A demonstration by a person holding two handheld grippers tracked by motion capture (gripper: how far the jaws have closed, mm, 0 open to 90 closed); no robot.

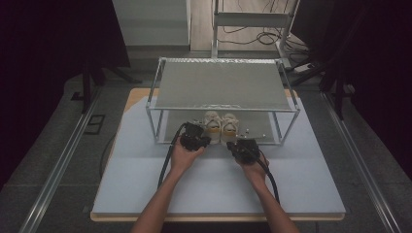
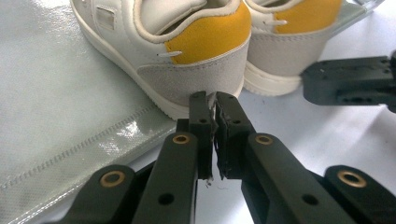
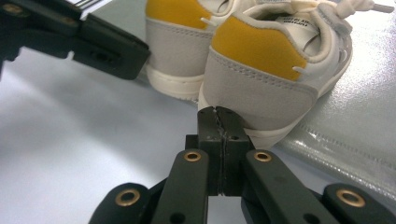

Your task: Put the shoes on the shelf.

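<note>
The worktop [image 1: 145,189] carries a metal rack [image 1: 221,82] with a flat top shelf and a lower shelf covered in a shiny sheet [image 2: 56,121]. At the front edge of that lower shelf stand two shoes, side by side and touching, heels toward the person, each white with a yellow heel patch. The left shoe [image 1: 212,125] sits just ahead of the left hand-held gripper [image 1: 196,136]; in the left gripper view its jaws are nearly together with a thin slit between them, holding nothing, the tips just at the heel's sole [image 2: 187,100]. The right shoe [image 1: 229,126] stands just ahead of the right hand-held gripper [image 1: 245,148]; in the right gripper view those jaws are pressed fully together, empty, tips right at the heel [image 3: 261,93]. Both shoes rest on the sheet, heels at its edge.
</note>
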